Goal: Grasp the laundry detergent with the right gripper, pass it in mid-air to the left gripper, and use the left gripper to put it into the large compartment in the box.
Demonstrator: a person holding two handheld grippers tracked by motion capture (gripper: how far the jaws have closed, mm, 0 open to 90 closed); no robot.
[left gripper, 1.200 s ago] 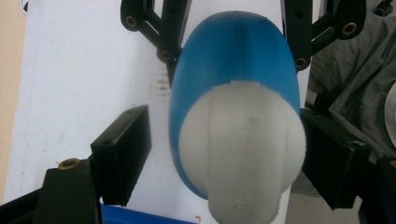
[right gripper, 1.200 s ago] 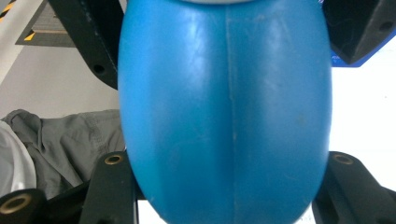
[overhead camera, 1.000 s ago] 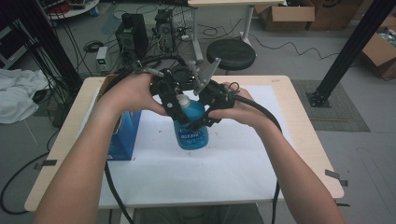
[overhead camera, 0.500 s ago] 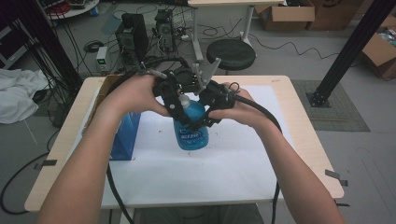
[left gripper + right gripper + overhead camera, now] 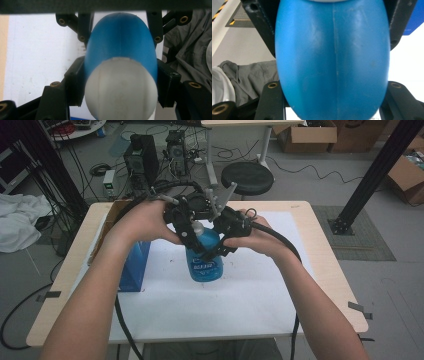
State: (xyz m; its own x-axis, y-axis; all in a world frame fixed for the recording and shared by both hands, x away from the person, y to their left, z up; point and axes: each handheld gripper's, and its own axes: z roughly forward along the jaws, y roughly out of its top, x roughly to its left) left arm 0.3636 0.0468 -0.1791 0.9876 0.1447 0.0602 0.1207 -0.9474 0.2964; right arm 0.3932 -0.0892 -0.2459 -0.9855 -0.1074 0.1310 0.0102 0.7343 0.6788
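Blue bottle [image 5: 204,260] stands mid-desk [image 5: 320,290], right gripper [image 5: 220,251] clamped on its body, left gripper [image 5: 196,236] fingers [image 5: 75,85] just closing around the white cap [image 5: 121,87]; uneven squeeze or twist could tip it toward the blue box [image 5: 134,265].

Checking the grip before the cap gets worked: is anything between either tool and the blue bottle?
Nothing visible. The right tool is clamped on the blue bottle body. The left tool has just been closing around the white cap, its black pads flanking the cap and shoulder, with nothing between.
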